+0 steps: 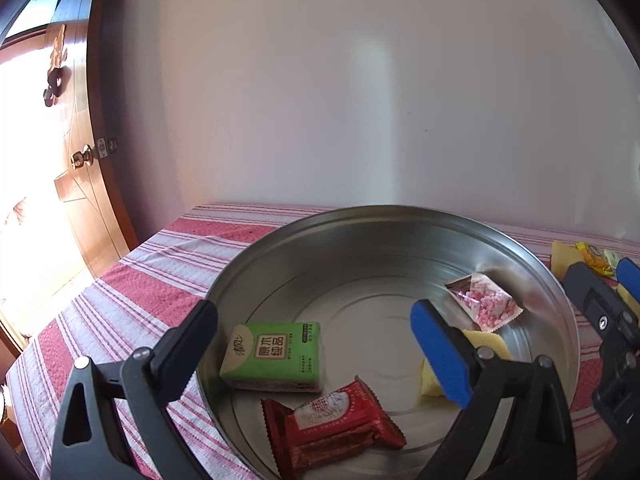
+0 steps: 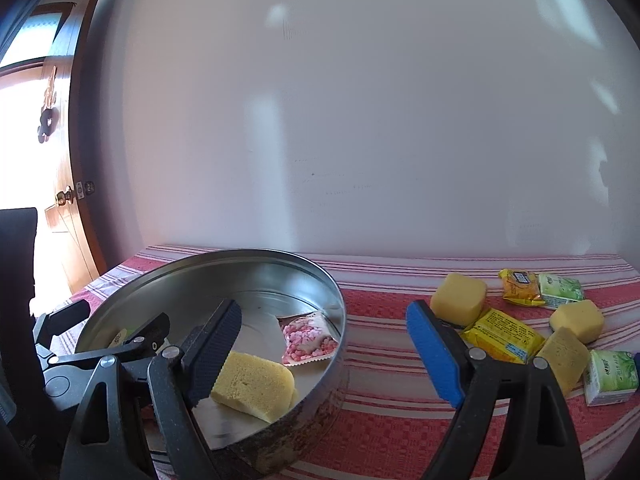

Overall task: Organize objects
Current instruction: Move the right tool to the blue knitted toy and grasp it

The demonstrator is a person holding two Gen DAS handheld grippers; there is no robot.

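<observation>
Sponges and packets left on the striped cloth (image 2: 384,420) lie to the right of the metal tin (image 2: 336,292), and that side decides the coming move. In the left wrist view, the left gripper (image 1: 316,328) hangs over the tin with its jaws wide apart and nothing between the pads; below it inside the tin lie a green tissue pack (image 1: 274,356), a red wrapped snack (image 1: 336,424) and a pink candy packet (image 1: 486,300), with a yellow sponge piece (image 1: 430,380) half hidden behind the blue finger. In the right wrist view, the right gripper (image 2: 324,348) is also spread and empty, straddling the tin's right wall, a sponge slab (image 2: 256,384) just inside. Beyond its blue finger, near and to the right, sit a sponge block (image 2: 458,298) and a yellow packet (image 2: 502,340), whose long axis runs diagonally. The right hand looks the nearer one.
</observation>
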